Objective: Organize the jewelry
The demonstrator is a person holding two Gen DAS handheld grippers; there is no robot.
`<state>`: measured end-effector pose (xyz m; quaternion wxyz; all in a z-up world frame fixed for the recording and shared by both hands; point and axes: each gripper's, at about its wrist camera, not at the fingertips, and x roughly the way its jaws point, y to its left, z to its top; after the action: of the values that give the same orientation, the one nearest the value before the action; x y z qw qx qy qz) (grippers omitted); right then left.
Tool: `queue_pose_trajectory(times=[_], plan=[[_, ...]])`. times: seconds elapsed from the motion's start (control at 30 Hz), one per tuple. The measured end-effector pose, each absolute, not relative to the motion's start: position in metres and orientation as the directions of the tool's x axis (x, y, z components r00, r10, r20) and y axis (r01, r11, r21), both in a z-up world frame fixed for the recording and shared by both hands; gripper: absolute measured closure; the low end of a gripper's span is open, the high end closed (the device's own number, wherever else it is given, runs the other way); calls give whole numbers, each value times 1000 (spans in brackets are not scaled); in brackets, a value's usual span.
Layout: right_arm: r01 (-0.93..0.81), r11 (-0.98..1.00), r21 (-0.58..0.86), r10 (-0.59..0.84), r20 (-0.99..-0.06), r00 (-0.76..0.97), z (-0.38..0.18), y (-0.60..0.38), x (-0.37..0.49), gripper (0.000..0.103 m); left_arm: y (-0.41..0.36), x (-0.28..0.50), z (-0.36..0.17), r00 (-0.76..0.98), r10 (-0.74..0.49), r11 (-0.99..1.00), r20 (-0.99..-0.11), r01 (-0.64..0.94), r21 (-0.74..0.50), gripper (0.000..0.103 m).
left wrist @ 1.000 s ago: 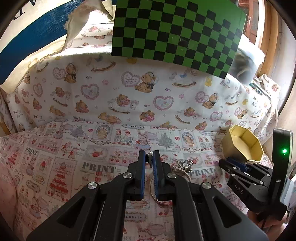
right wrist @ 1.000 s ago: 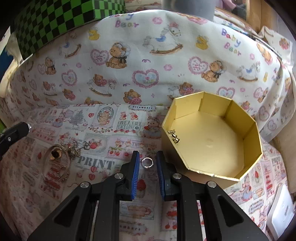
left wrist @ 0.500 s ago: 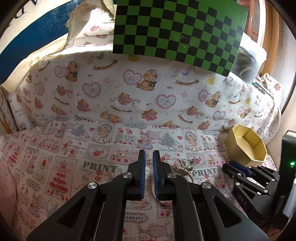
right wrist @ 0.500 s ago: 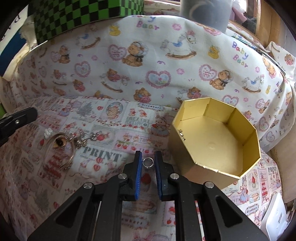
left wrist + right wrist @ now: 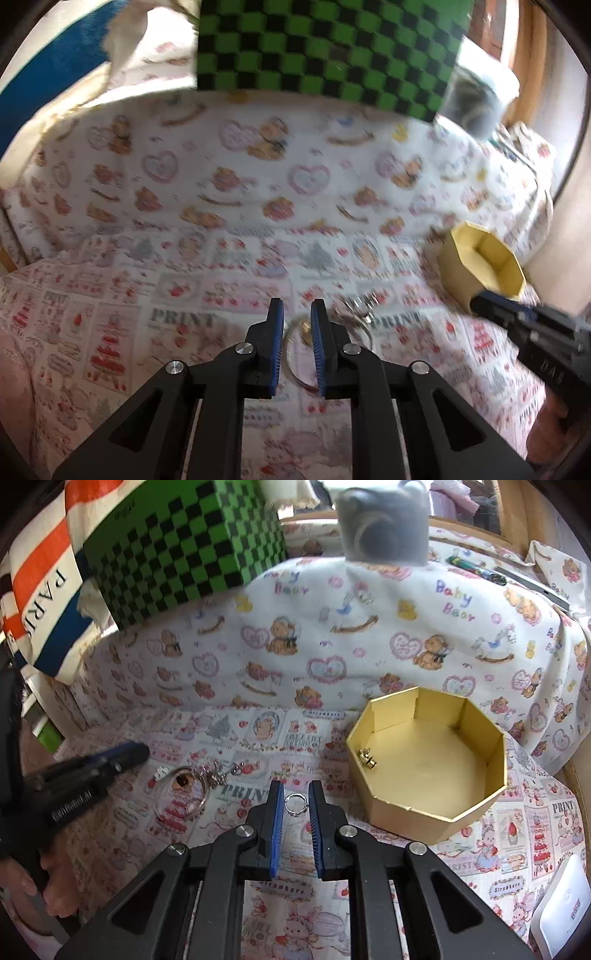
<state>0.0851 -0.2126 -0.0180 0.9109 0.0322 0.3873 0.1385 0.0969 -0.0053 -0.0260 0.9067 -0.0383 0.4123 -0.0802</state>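
Observation:
A small silver ring [image 5: 296, 804] sits between the fingertips of my right gripper [image 5: 296, 801], which is shut on it and holds it left of the gold octagonal box [image 5: 436, 764]. A small gold earring [image 5: 367, 758] lies inside the box by its left wall. A bangle with a charm and chain [image 5: 188, 790] lies on the patterned cloth to the left. In the left wrist view my left gripper [image 5: 297, 314] is slightly open and empty just above that bangle [image 5: 303, 343]. The box [image 5: 480, 264] is at the right there.
A green checkered box [image 5: 177, 554] and a grey camera [image 5: 384, 524] stand on the raised, bear-print-covered ledge behind. A white device [image 5: 561, 908] lies at the front right. A striped bag [image 5: 40, 590] hangs at the far left.
My left gripper's jaws have parted from nearly closed. The right gripper has lifted and drawn back with the ring still in it; the view has risen above the box.

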Motion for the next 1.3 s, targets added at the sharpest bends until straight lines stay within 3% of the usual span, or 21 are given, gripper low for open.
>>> queue_pose_trajectory(times=[0.2,0.33,0.7,0.77,0.8,0.97,1.3], plan=[[-223,958,183,286,-693,662,-16,-224,87,88,-14,101,-34,658,-65,997,-750,68,-27,87],[-227,957,182,288,-690,664,-15,-221,84,88,-6,111,-47,625,-49,999,-779,32,-37,87],[-217,958,185,285,-687,668,-15,-222,82,88,3,118,-56,599,-151,988,-786,57,-146,90],[-215,960,181,280,-681,677,-14,-223,81,88,4,119,-57,590,-162,986,-791,60,-157,92],[-213,960,181,279,-680,678,-14,-223,81,88,5,119,-56,585,-172,984,-792,63,-167,98],[-205,961,187,277,-673,685,-11,-225,79,88,13,118,-56,579,-194,977,-792,39,-212,98],[-179,955,237,291,-629,721,6,-243,76,88,10,98,-24,636,-277,958,-720,124,-260,99]])
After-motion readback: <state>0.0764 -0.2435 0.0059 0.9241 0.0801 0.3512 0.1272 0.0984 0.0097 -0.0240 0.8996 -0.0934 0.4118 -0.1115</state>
